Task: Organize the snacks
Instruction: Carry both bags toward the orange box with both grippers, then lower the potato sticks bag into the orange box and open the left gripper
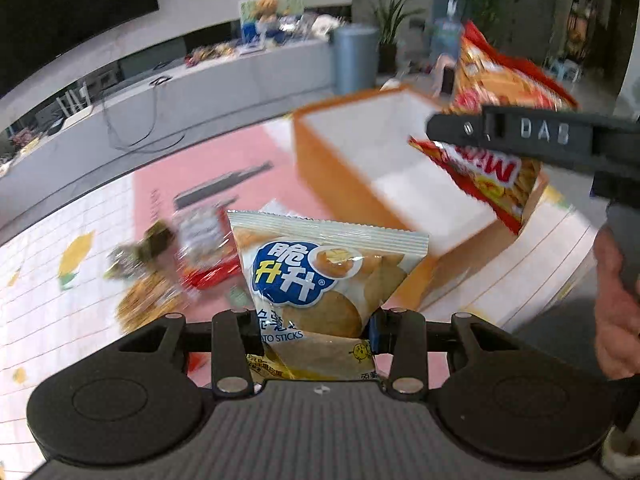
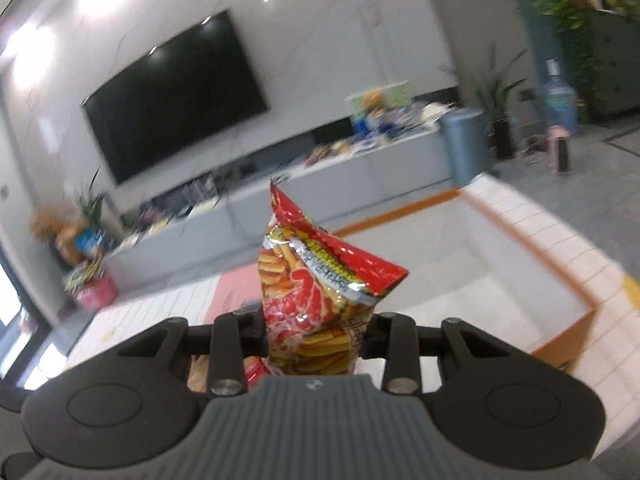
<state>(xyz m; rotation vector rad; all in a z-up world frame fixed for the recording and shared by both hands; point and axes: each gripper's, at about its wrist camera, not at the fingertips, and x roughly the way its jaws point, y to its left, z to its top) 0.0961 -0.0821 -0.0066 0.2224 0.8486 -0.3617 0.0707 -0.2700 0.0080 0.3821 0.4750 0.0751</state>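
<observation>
The right gripper (image 2: 314,338), clamped on the red bag (image 2: 320,292), hung over the box (image 2: 532,256), apparently nearer it. The left gripper (image 1: 316,330) pinched the yellow bag (image 1: 320,280) short of the box's near edge.

Both grippers closed, each pinching a snack bag

The left gripper (image 1: 316,334) clamps the lower part of a pale chip bag (image 1: 320,276), held upright. The right gripper (image 2: 316,336) pinches a red snack bag (image 2: 320,280) the same way (its dark finger (image 1: 520,134) and the person's right hand (image 1: 616,308) show in the left view).
</observation>
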